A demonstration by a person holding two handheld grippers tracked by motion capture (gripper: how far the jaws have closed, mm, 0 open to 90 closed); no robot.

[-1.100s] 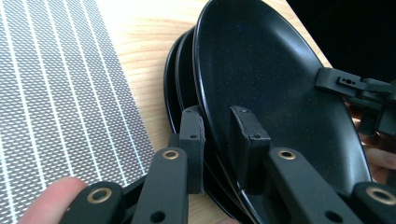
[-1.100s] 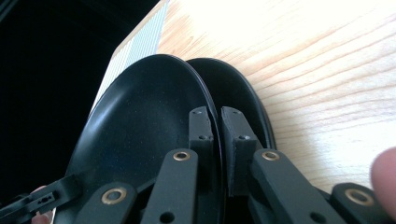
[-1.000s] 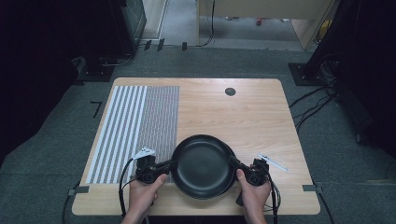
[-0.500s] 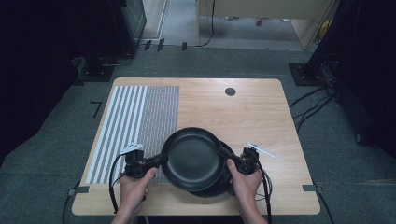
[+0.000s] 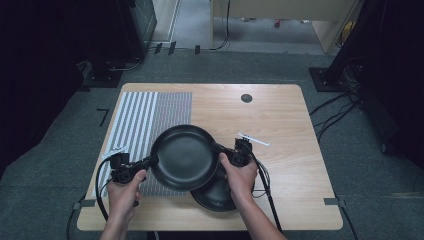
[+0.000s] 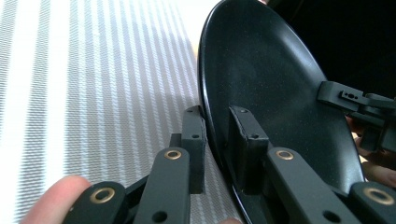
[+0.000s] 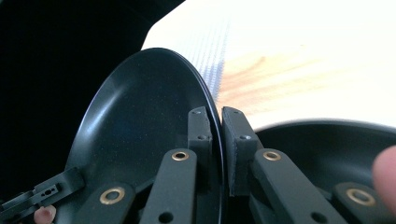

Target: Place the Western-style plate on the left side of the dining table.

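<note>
Hand-held grippers (image 5: 150, 161) (image 5: 218, 148) clamp upper black plate (image 5: 184, 156) rims; lower plate (image 5: 216, 192) near table edge.

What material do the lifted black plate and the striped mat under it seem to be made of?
The black plate looks like hard plastic or melamine, though coated metal is possible: its surface is smooth and semi-matte with a soft sheen and fine speckles. The striped mat looks like woven cloth or woven vinyl: the left gripper view shows a fine mesh weave in grey and white bands, lying flat on the table.
</note>
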